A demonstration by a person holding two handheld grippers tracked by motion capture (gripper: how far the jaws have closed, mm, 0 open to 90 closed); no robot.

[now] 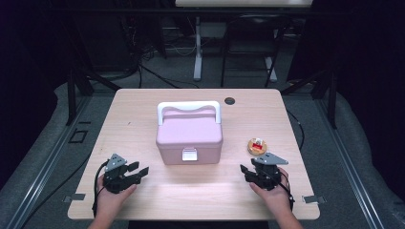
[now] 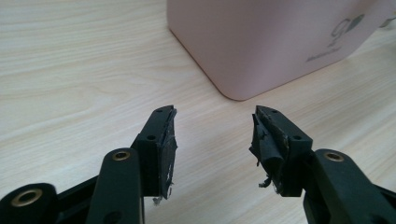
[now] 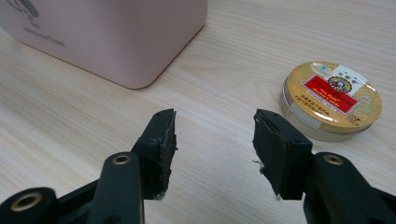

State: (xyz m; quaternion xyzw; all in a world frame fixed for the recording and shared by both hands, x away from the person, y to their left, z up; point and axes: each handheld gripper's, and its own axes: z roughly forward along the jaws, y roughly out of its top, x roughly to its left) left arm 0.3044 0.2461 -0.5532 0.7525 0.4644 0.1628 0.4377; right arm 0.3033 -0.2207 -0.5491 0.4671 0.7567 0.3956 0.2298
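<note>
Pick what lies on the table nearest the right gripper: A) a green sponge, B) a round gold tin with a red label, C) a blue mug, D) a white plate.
B: the tin lies flat on the table just ahead of the open right gripper, right of the pink box.

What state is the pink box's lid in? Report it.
Shut. In the high view the pink box has its lid seated flush, the white latch down at the front, and the white handle folded back.

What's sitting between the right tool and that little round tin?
Nothing visible. The right tool is open and empty, and bare table lies between it and the tin. The pink box stands off to the other side, apart from both.
</note>
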